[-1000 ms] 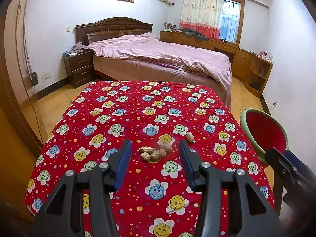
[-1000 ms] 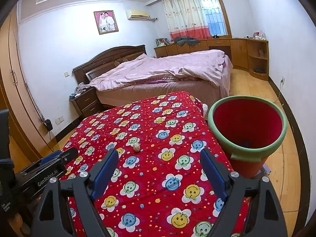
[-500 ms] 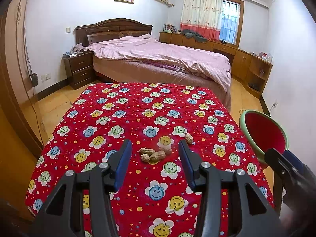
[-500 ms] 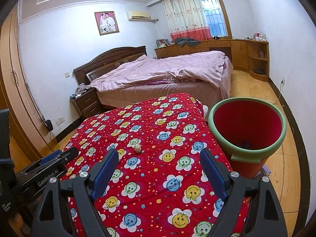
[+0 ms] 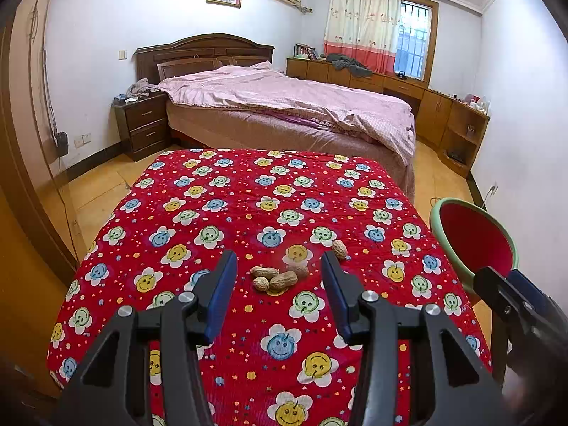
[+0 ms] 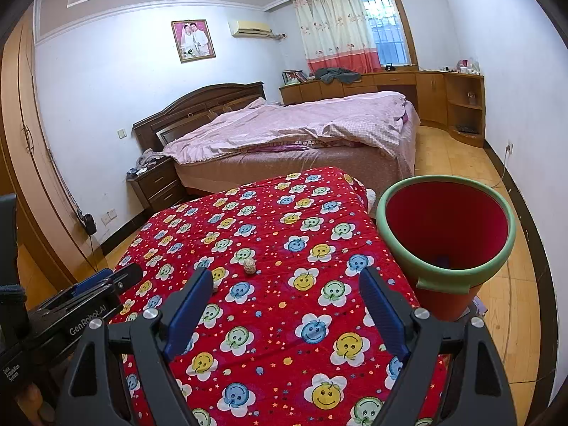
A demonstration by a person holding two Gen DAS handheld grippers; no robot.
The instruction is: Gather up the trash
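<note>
Peanut shells are lying in a small heap on the red smiley tablecloth, one stray shell just beyond. The left gripper is hovering over the heap, jaws parted and empty. The right gripper is waiting wide, empty. Looks like pickup comes next: descend, pinch, carry to the red bin beside the table.

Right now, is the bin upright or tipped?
Upright: the red bin stands on the floor beside the table, mouth facing up.

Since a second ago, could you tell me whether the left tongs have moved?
No. The left tongs still frame the peanuts on the cloth just as before.
</note>
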